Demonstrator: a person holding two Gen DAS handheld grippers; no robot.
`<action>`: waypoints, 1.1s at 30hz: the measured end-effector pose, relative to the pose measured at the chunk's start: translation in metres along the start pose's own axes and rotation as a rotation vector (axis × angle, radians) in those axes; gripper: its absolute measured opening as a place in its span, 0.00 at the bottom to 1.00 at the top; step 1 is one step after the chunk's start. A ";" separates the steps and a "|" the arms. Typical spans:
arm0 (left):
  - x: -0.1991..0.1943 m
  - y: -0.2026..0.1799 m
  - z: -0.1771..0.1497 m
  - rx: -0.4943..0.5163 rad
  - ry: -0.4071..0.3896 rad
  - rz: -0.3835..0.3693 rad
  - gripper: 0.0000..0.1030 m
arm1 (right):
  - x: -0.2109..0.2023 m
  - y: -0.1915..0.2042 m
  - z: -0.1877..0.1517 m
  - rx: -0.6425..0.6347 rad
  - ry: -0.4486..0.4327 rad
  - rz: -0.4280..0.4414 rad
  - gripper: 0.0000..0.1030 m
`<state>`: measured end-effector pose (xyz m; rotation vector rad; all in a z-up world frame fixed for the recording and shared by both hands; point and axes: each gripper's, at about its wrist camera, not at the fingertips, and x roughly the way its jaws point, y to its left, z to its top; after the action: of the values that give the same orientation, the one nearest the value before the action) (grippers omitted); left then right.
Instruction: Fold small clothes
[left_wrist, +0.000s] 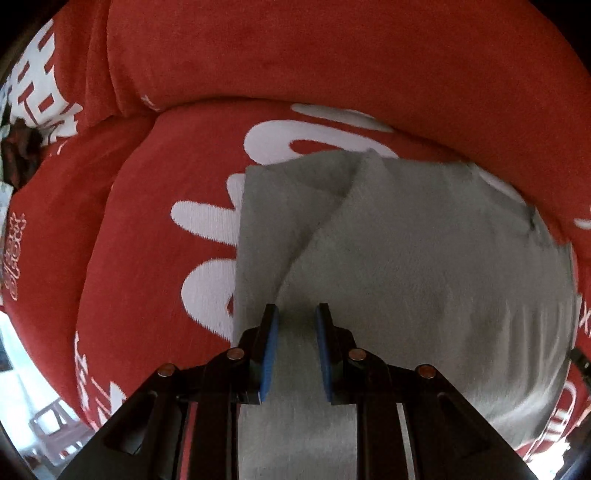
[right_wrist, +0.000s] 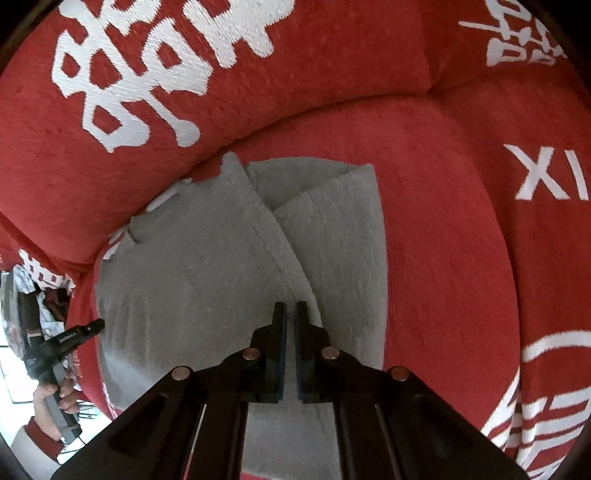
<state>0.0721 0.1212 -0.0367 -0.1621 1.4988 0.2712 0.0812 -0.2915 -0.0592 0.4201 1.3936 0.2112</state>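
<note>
On the red sofa (left_wrist: 332, 66) the grey cloth (left_wrist: 424, 258) lies folded on the seat, against the backrest. I hold my left gripper (left_wrist: 296, 314) over it, jaws parted and empty; my right gripper (right_wrist: 290, 310) is nearly closed, pinching nothing.

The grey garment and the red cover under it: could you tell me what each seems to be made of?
The grey garment looks like soft knit fabric, perhaps cotton jersey: matte, faintly fuzzy, folding in limp flaps. The red cover looks like a thicker woven textile, possibly chenille: fine ribbed texture, with white characters apparently woven in.
</note>
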 end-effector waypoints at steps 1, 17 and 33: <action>-0.002 -0.002 -0.005 0.012 0.002 -0.001 0.21 | -0.002 0.000 -0.003 0.008 0.001 0.007 0.04; -0.021 -0.007 -0.063 0.224 0.028 -0.012 0.21 | -0.014 0.042 -0.069 0.036 -0.009 -0.028 0.06; -0.049 0.034 -0.075 0.297 0.002 -0.107 0.99 | 0.012 0.119 -0.154 0.107 0.071 -0.048 0.07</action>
<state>-0.0115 0.1299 0.0094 -0.0046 1.5090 -0.0394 -0.0552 -0.1542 -0.0398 0.4714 1.4878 0.1138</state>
